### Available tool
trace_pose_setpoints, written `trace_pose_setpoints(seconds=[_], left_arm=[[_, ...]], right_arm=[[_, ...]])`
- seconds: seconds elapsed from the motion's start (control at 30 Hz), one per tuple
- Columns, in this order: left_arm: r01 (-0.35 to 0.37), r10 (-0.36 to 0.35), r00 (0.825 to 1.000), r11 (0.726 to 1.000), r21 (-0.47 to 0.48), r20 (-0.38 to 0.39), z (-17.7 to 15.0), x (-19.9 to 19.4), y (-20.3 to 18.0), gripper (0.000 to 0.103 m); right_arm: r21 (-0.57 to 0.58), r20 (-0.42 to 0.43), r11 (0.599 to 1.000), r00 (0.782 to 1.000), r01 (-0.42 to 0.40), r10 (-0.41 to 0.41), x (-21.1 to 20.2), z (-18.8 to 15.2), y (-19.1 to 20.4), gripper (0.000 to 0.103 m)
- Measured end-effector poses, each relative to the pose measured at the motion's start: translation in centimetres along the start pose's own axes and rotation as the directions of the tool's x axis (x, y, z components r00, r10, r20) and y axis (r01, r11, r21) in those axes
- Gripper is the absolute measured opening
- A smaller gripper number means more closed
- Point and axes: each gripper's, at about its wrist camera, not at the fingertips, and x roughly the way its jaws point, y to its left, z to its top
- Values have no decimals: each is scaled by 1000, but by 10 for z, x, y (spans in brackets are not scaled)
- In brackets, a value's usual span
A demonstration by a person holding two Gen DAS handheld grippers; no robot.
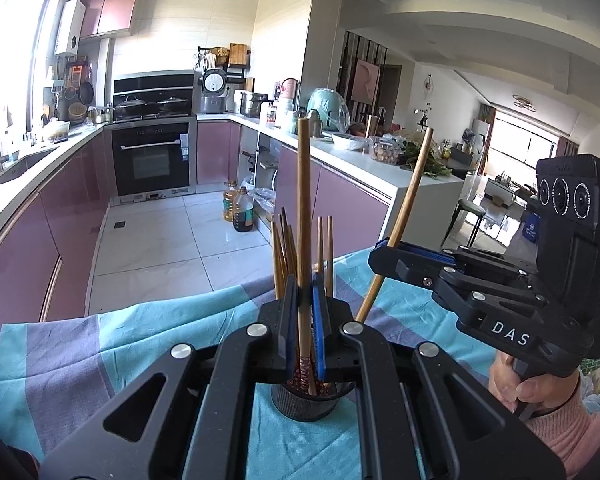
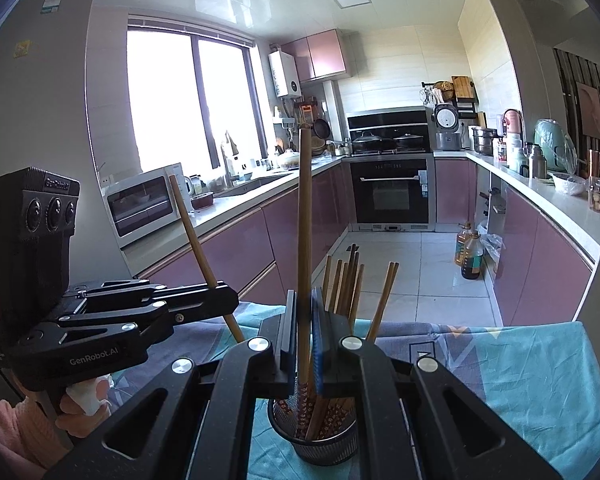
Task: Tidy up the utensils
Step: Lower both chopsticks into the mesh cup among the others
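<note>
A dark mesh utensil cup (image 1: 304, 404) (image 2: 314, 440) stands on a blue and grey cloth and holds several wooden chopsticks (image 1: 282, 252) (image 2: 346, 284). My left gripper (image 1: 305, 320) is shut on one chopstick (image 1: 303, 200), upright, its patterned lower end down in the cup. My right gripper (image 2: 305, 332) is shut on another chopstick (image 2: 305, 220), also upright with its end in the cup. Each gripper shows in the other's view: the right one (image 1: 384, 250) holds its chopstick (image 1: 412, 188) tilted; the left one (image 2: 224, 300) holds its chopstick (image 2: 192, 228) tilted.
The cloth (image 1: 140, 340) (image 2: 520, 380) covers the table in front of a kitchen with purple cabinets. Two oil bottles (image 1: 238, 208) stand on the tiled floor. A microwave (image 2: 144, 204) sits on the left counter, an oven (image 2: 392, 192) at the back.
</note>
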Motion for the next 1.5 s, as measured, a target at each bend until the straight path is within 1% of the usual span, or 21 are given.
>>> trace_pose_setpoints(seconds=[0.4, 1.1, 1.23, 1.5], left_arm=[[0, 0, 999, 1000, -2, -34, 8, 7, 6, 8], [15, -16, 996, 1000, -8, -89, 4, 18, 20, 8], [28, -29, 993, 1000, -14, -111, 4, 26, 22, 8], [33, -35, 985, 999, -13, -171, 0, 47, 25, 8]], right_arm=[[12, -28, 1000, 1000, 6, -5, 7, -2, -2, 6], [28, -66, 1000, 998, 9, -7, 21, -9, -15, 6], [31, -84, 999, 996, 8, -6, 27, -13, -18, 6], [40, -137, 999, 990, 12, -6, 45, -26, -23, 6]])
